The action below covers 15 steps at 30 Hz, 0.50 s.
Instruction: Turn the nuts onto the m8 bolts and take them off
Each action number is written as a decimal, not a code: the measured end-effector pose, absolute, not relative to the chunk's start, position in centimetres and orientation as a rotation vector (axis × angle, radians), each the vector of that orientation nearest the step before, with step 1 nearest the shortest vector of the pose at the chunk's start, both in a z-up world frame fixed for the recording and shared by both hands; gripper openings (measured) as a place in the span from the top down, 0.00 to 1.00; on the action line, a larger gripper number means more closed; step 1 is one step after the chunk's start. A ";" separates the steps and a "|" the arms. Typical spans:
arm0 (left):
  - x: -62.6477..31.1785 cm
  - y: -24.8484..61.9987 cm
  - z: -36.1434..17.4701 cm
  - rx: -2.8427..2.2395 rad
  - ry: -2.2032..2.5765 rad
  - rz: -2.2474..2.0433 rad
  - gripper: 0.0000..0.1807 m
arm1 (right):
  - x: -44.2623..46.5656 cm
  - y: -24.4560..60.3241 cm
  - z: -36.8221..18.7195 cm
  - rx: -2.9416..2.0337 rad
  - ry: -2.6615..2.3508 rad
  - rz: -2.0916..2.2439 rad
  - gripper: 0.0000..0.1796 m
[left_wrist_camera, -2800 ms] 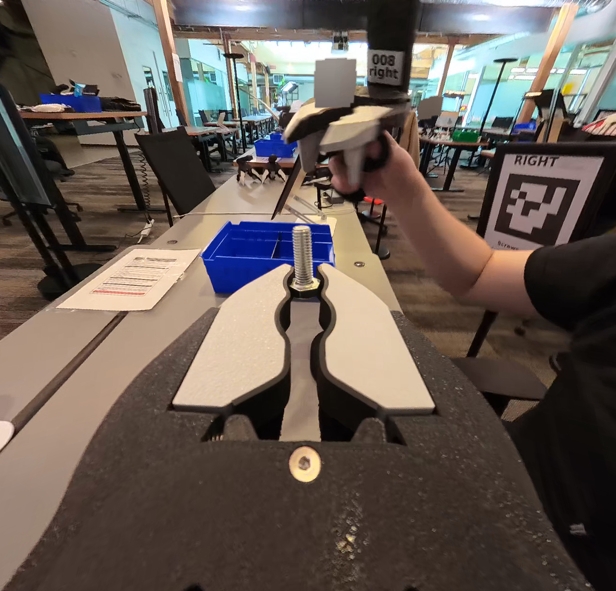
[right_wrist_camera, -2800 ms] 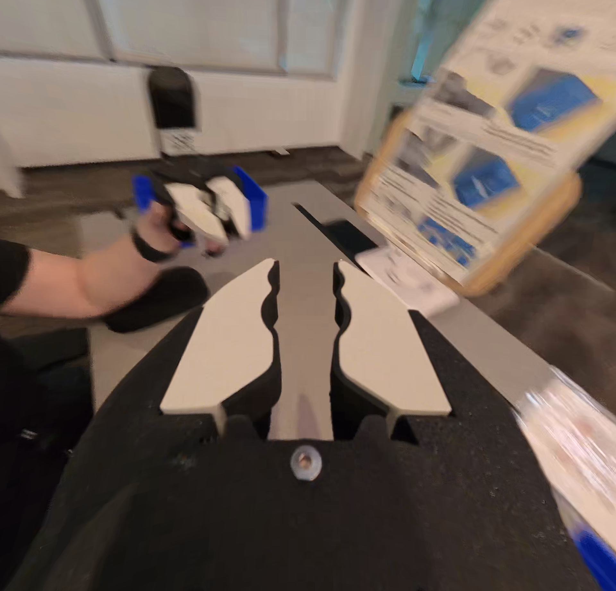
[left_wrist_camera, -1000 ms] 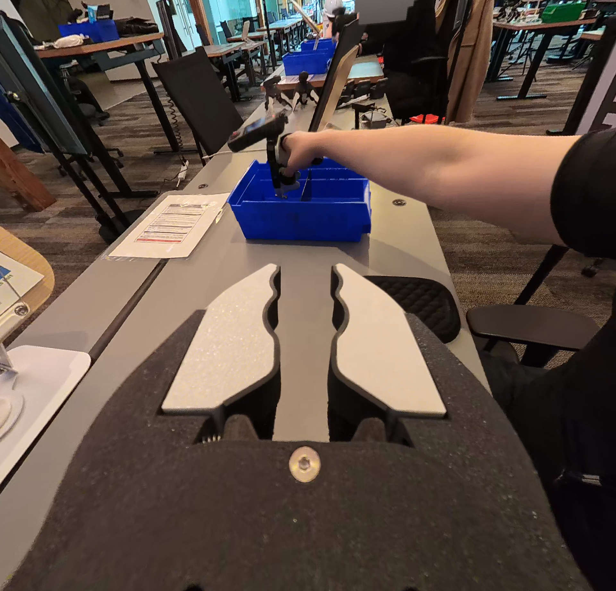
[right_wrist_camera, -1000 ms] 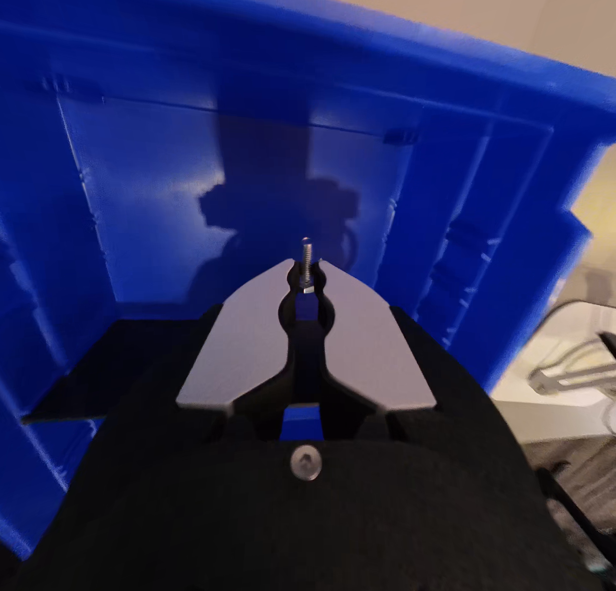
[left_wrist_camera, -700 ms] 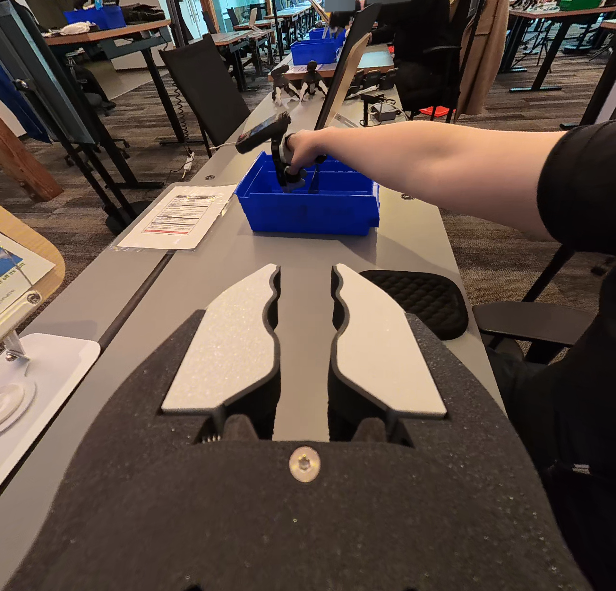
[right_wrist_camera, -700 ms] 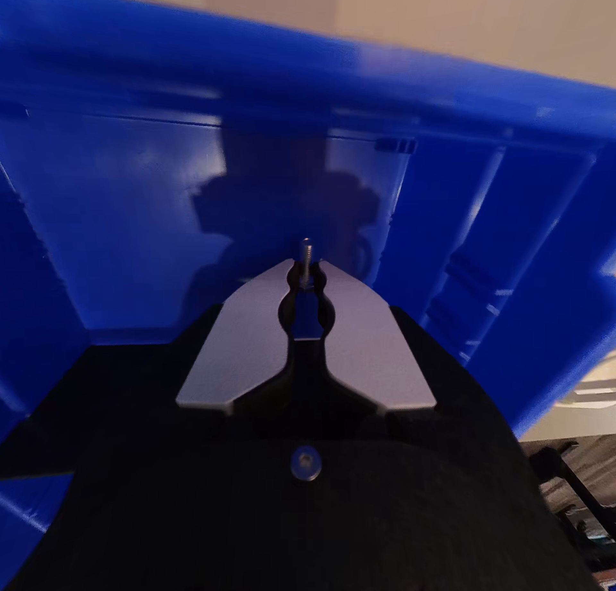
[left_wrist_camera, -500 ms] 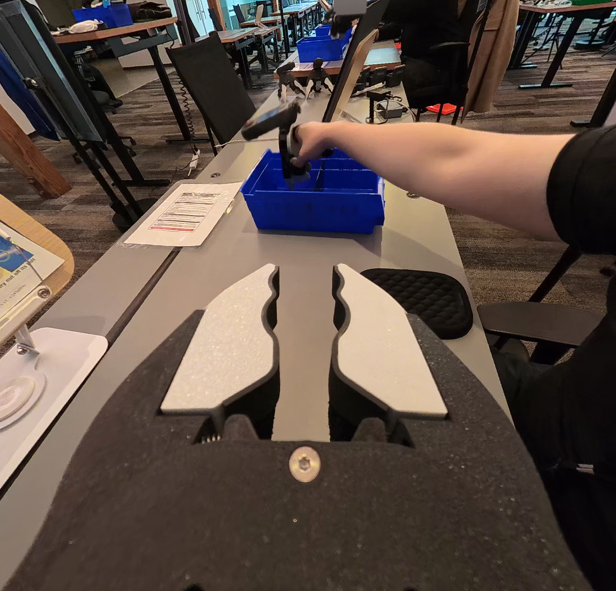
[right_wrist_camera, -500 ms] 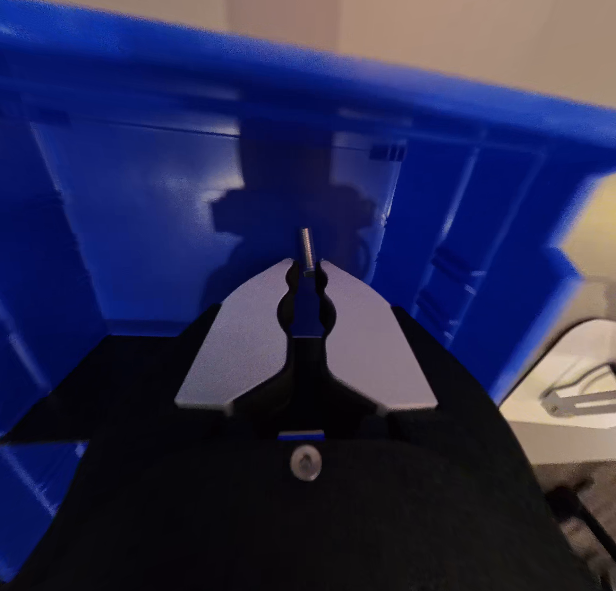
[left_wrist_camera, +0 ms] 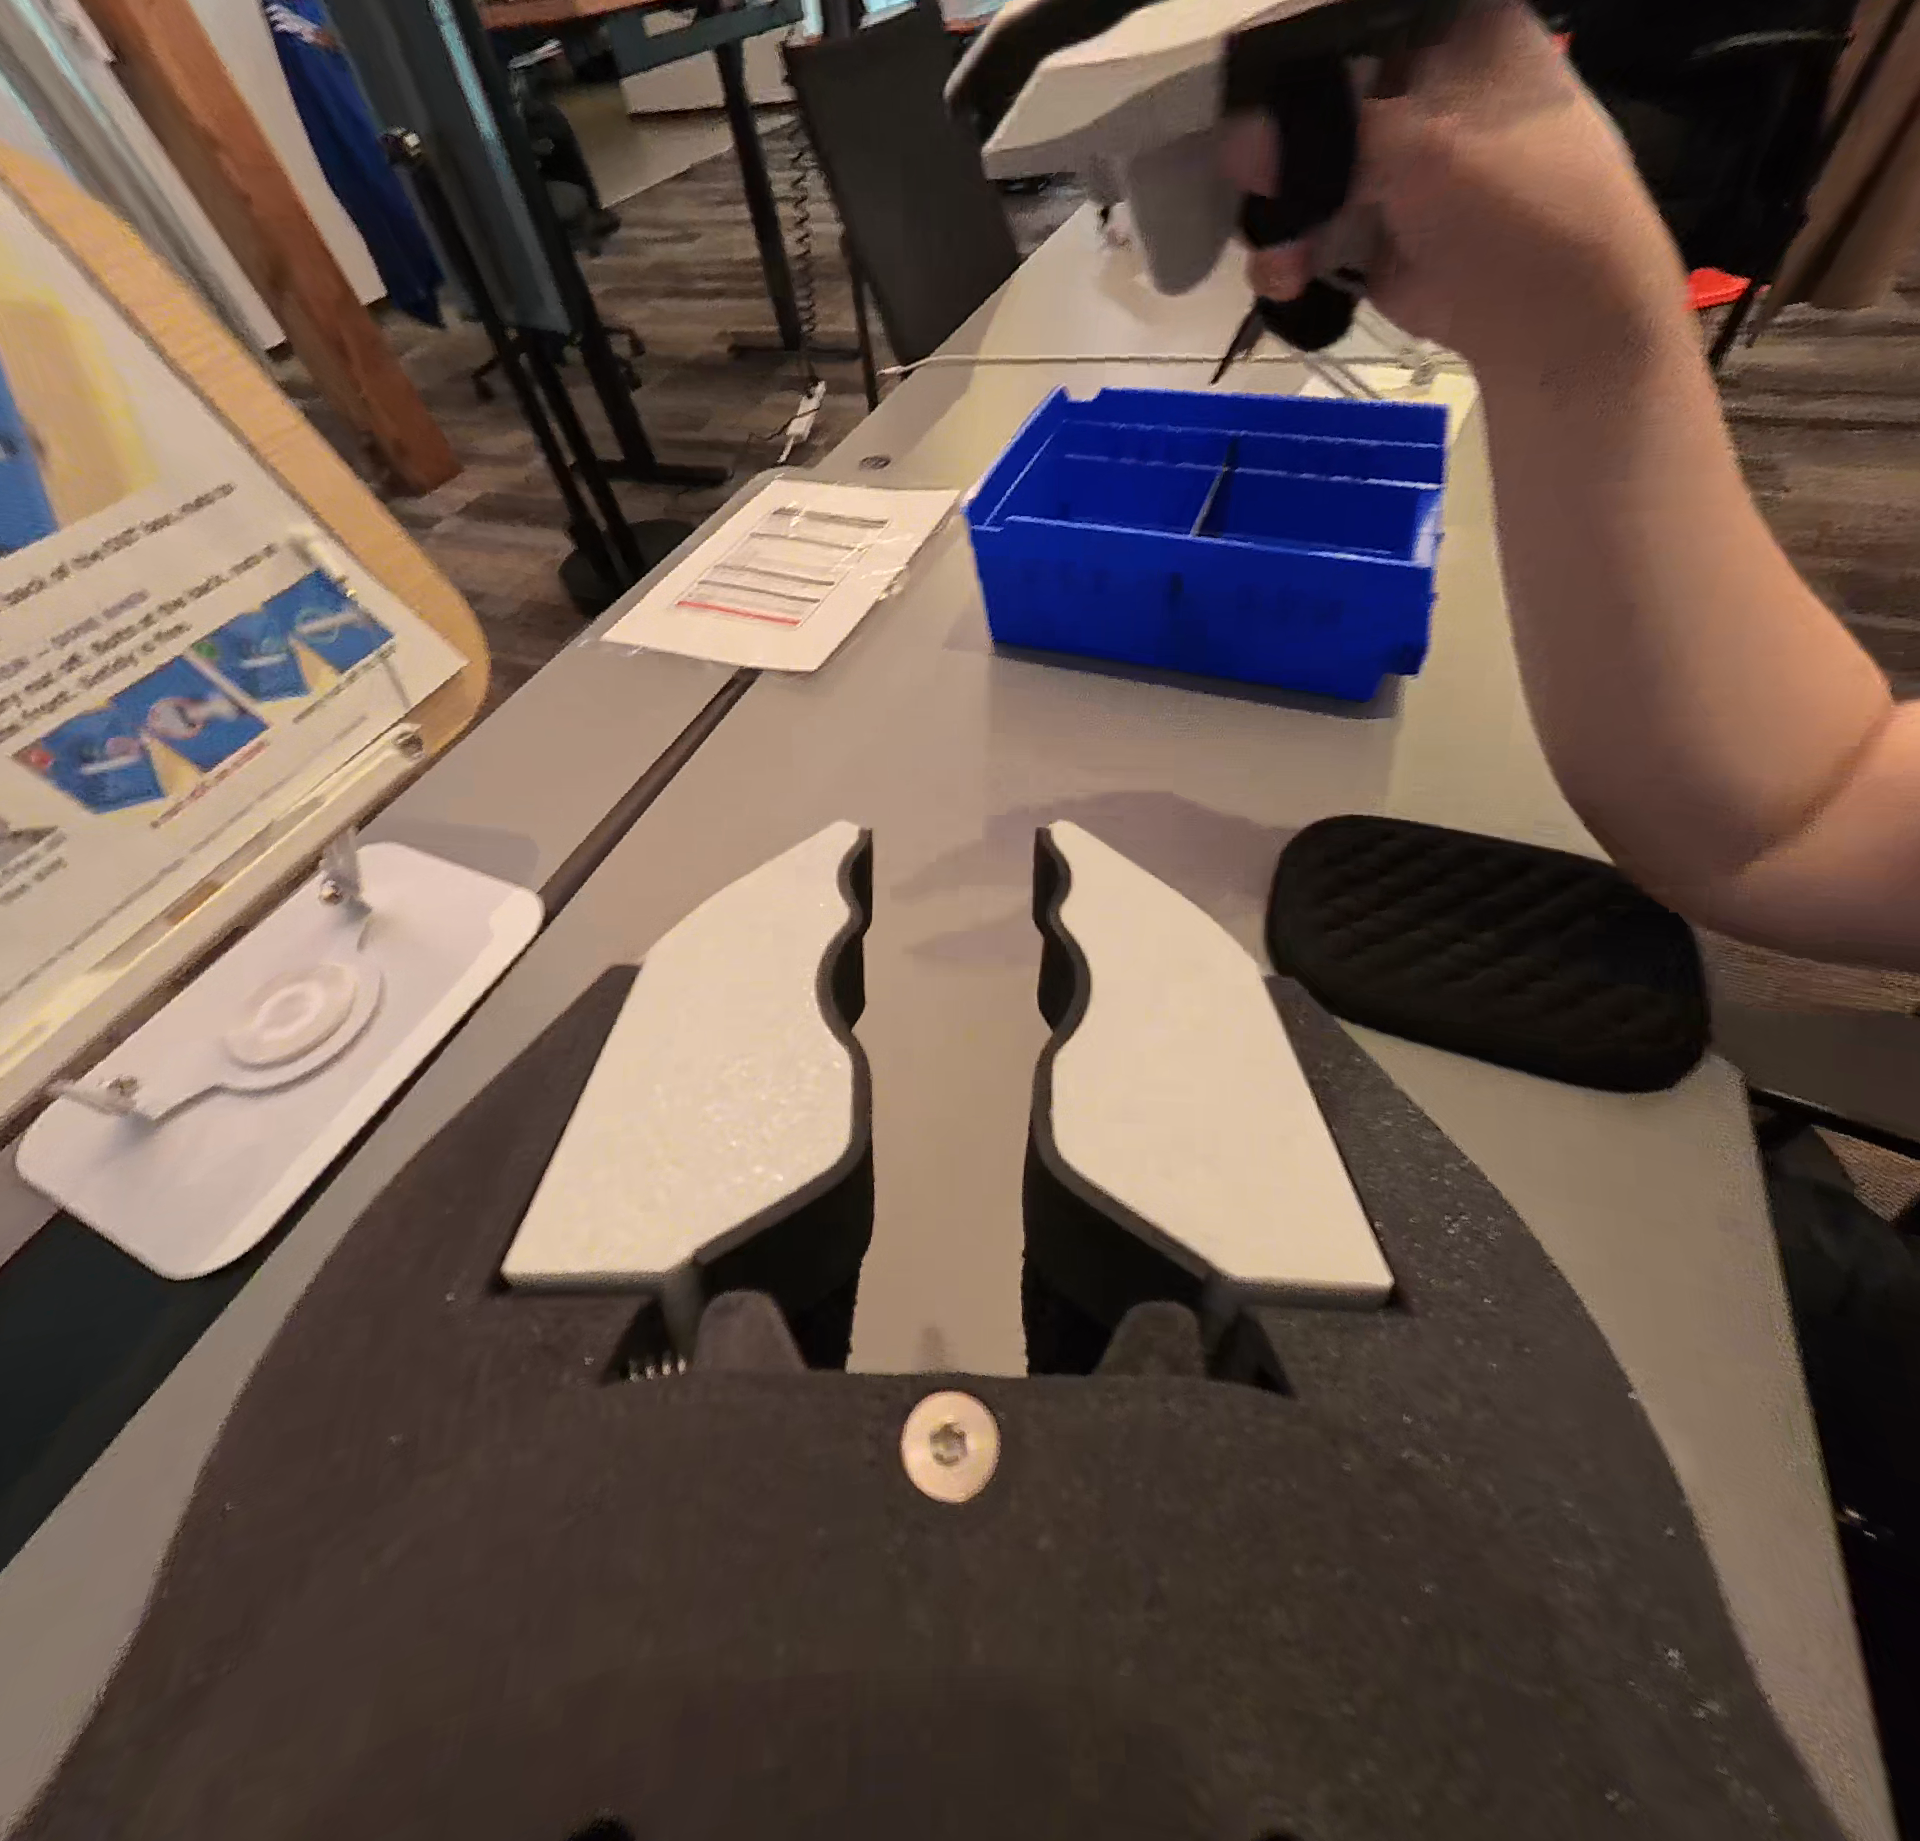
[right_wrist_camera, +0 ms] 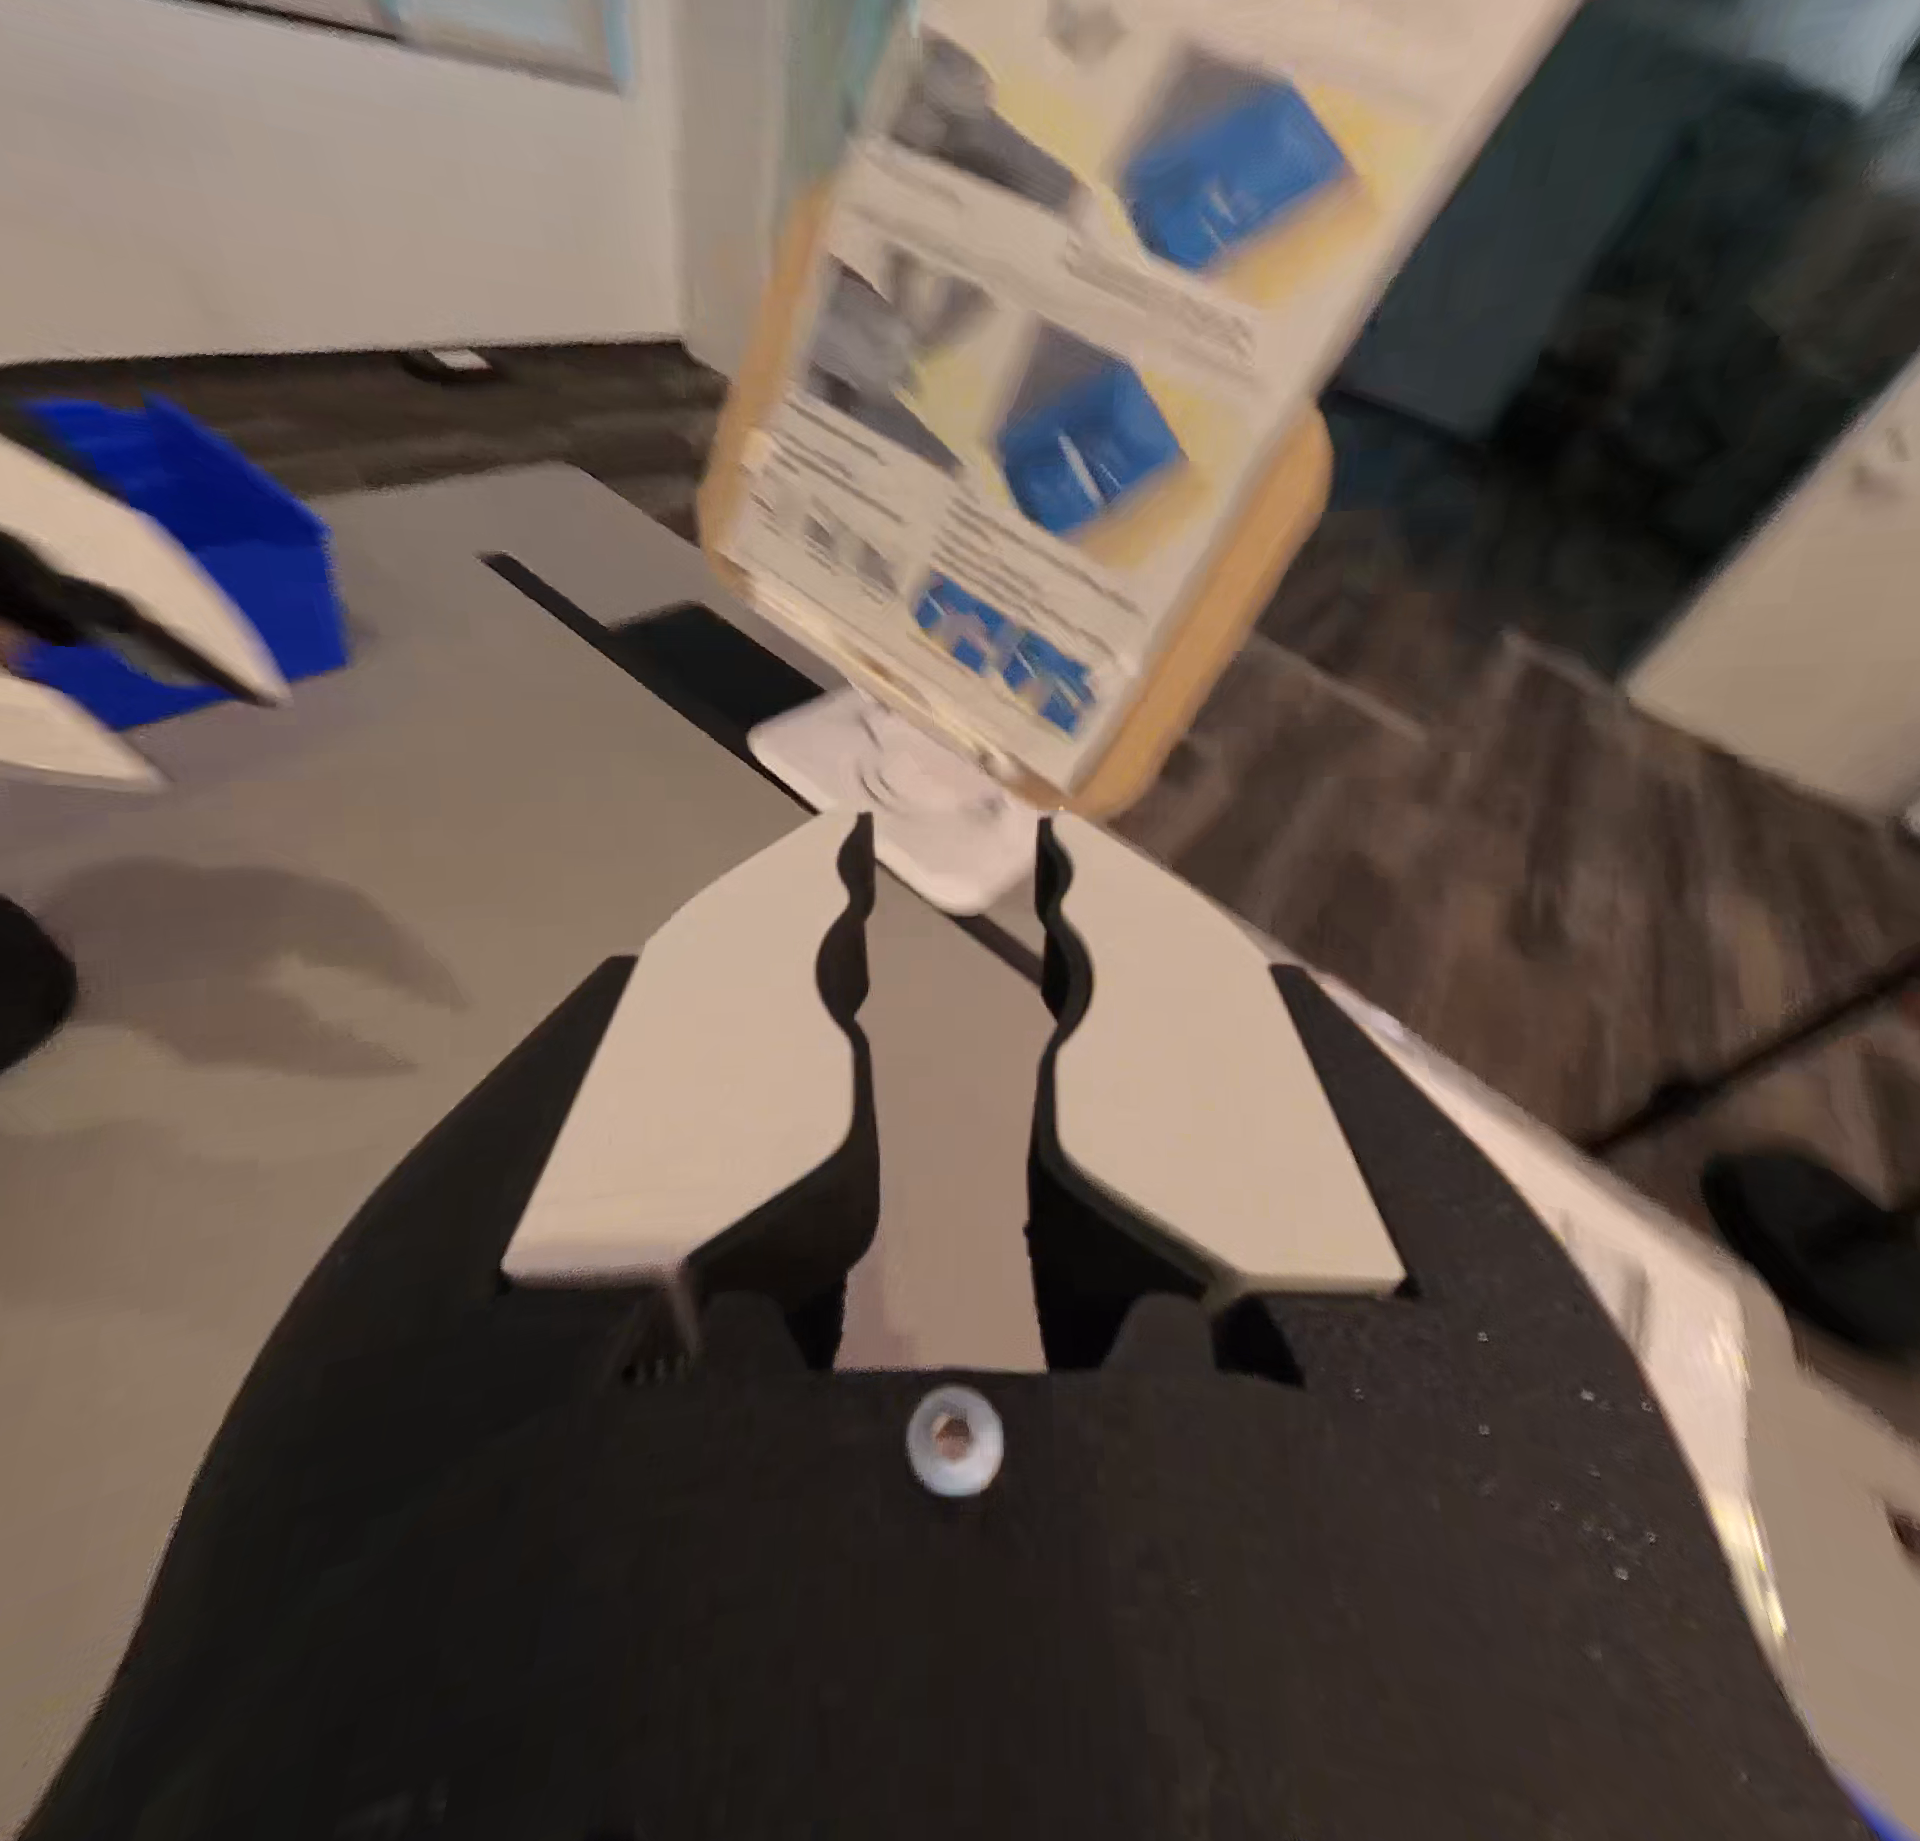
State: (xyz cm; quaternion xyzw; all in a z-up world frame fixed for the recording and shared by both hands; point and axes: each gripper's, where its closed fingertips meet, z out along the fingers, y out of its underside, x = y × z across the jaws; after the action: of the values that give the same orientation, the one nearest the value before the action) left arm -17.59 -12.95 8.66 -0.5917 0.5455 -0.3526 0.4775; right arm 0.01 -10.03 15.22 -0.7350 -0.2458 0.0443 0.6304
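No bolt or nut shows in either view. My left gripper [left_wrist_camera: 951, 841] is open and empty, low over the grey table [left_wrist_camera: 1039, 752]. The blue divided bin [left_wrist_camera: 1205, 565] stands farther along the table; what lies in it is hidden by its walls. My right gripper [right_wrist_camera: 951, 835] is open and empty in its own blurred view. In the left wrist view a hand holds the right gripper [left_wrist_camera: 1122, 56] high above the bin's near side. The left gripper [right_wrist_camera: 208, 737] shows at the left edge of the right wrist view, in front of the bin [right_wrist_camera: 239, 544].
A black padded rest [left_wrist_camera: 1486, 950] lies at the table's right edge. An instruction board [left_wrist_camera: 156, 596] on a white base [left_wrist_camera: 281, 1043] stands at the left, also in the right wrist view [right_wrist_camera: 1039, 389]. A laminated sheet [left_wrist_camera: 779, 576] lies left of the bin. The gap from one gripper's tips to the other's is roughly 20 centimeters.
The left gripper let go of its bolt early on. The right gripper let go of the small bolt in the bin, opened, rose out and swung back toward the sign.
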 end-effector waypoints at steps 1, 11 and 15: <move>-17.8 -12.3 8.5 -1.462 1.315 -0.835 0.84 | -2.6 -9.9 15.6 -1.625 -0.612 0.103 0.85; -21.2 -10.6 8.5 -1.582 1.268 -0.660 0.84 | -8.9 -7.5 12.7 -1.548 -0.763 0.127 0.90; -28.0 -10.9 10.3 -1.716 1.125 -0.574 0.86 | -7.8 -6.9 11.7 -1.595 -0.738 0.172 0.90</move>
State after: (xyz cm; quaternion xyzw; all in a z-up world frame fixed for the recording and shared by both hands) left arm -28.04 -10.87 10.26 -0.7047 0.4619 -0.2359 0.4842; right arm -7.84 -6.92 11.74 -0.6977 -0.3229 0.0754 0.6350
